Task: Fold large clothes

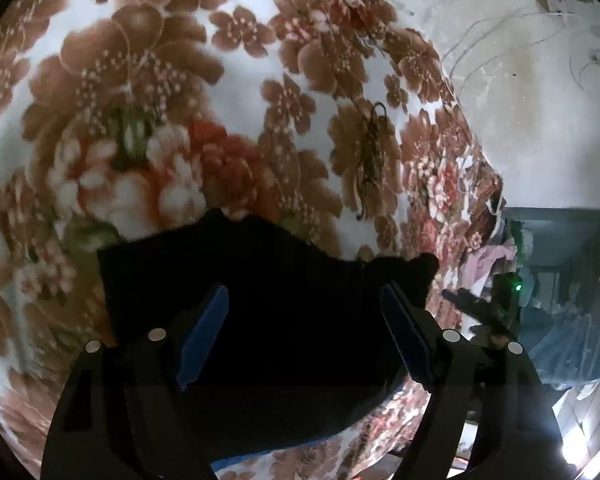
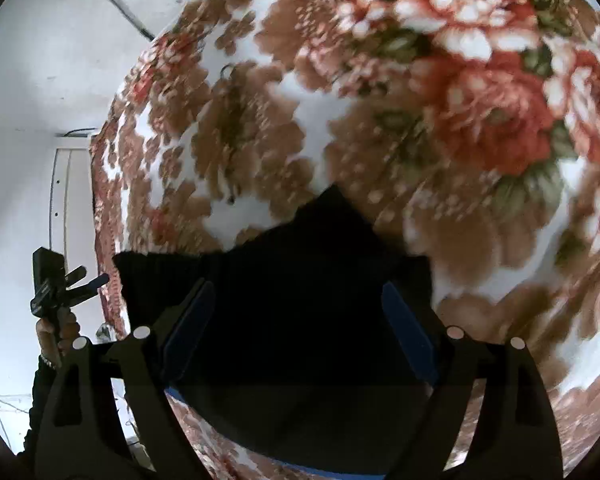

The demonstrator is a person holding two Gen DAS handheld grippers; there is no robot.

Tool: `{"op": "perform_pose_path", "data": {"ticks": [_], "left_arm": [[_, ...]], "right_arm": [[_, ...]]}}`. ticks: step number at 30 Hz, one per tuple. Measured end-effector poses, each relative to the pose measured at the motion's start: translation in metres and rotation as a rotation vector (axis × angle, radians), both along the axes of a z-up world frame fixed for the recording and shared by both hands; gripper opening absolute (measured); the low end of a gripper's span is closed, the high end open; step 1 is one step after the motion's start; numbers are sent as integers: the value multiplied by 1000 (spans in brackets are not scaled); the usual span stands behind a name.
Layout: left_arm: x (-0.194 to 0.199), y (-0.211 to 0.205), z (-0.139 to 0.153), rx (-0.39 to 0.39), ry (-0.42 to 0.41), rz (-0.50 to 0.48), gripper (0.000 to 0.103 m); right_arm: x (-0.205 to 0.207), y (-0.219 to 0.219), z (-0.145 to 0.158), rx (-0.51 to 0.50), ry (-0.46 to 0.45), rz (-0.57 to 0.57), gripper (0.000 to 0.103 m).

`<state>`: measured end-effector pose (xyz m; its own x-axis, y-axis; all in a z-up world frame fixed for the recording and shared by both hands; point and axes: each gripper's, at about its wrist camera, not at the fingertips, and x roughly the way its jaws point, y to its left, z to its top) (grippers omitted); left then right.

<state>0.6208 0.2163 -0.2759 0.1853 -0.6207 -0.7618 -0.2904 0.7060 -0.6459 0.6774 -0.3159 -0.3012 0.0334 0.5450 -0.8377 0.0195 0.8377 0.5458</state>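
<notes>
A black ribbed garment (image 1: pixel 268 280) lies on a floral bedspread (image 1: pixel 180 100). In the left wrist view my left gripper (image 1: pixel 305 300) hangs open just above it, blue pads (image 1: pixel 202 336) wide apart with the cloth between and below them. In the right wrist view the same black garment (image 2: pixel 300 248) lies under my right gripper (image 2: pixel 298 300), which is also open with a pointed corner of the cloth just ahead of it. Neither gripper holds the cloth. The right gripper also shows in the left wrist view (image 1: pixel 488 312), and the left gripper in the right wrist view (image 2: pixel 72 280).
The floral bedspread (image 2: pixel 420 100) covers a bed that fills both views. A pale wall (image 1: pixel 520 100) stands beyond the bed's edge. Clutter and a blue-grey bag (image 1: pixel 572 340) lie off the bed at the right. A white door (image 2: pixel 68 200) is at the left.
</notes>
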Motion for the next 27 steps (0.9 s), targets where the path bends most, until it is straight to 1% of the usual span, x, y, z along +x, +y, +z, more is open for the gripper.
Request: {"op": "perform_pose_path", "data": {"ticks": [4, 7, 8, 9, 10, 11, 12, 13, 14, 15, 16, 17, 18, 19, 20, 21, 22, 24, 26, 27], "left_arm": [[-14, -14, 3, -1, -19, -22, 78], [-23, -28, 6, 24, -31, -52, 78], [-27, -36, 6, 49, -35, -74, 80], [-29, -41, 7, 83, -46, -90, 85], [-33, -50, 9, 163, -86, -114, 89], [-35, -55, 11, 221, -114, -122, 89], [-39, -66, 13, 342, -173, -145, 92], [-42, -77, 13, 425, -214, -168, 95], [-46, -94, 11, 522, -265, -211, 95], [-47, -104, 8, 570, -293, -242, 95], [-51, -121, 2, 638, -330, -294, 95], [-52, -131, -4, 673, -345, -335, 96], [-53, -148, -16, 710, -356, -409, 96], [-55, -159, -26, 739, -362, -460, 96], [-56, -167, -37, 780, -368, -495, 96], [-53, -173, -48, 840, -375, -522, 96], [-48, -174, -55, 866, -376, -532, 98], [-35, -166, -62, 867, -374, -500, 99], [-18, -143, -65, 839, -358, -427, 99], [-15, -137, -67, 840, -349, -398, 99]], "right_arm": [[-38, 31, 9, -14, -52, 48, 85], [-58, 52, 13, -11, -78, 60, 85], [-62, 59, 12, -27, -91, 68, 85], [-66, 70, 8, -51, -99, 87, 85], [-68, 77, 3, -64, -98, 102, 85], [-70, 82, 0, -72, -101, 104, 85], [-71, 86, -3, -85, -113, 102, 85], [-71, 92, -9, -110, -129, 115, 85], [-71, 97, -14, -149, -139, 130, 85], [-71, 104, -21, -213, -160, 148, 85], [-71, 109, -24, -251, -180, 162, 85], [-72, 114, -30, -301, -203, 183, 85], [-72, 119, -35, -355, -225, 203, 85], [-71, 124, -42, -424, -253, 224, 85], [-68, 126, -49, -481, -273, 237, 88], [-64, 126, -55, -518, -287, 235, 91], [-59, 123, -59, -530, -293, 229, 92], [-48, 117, -63, -549, -299, 216, 93], [-37, 110, -65, -573, -318, 213, 95], [-34, 109, -65, -584, -323, 217, 96]]}}
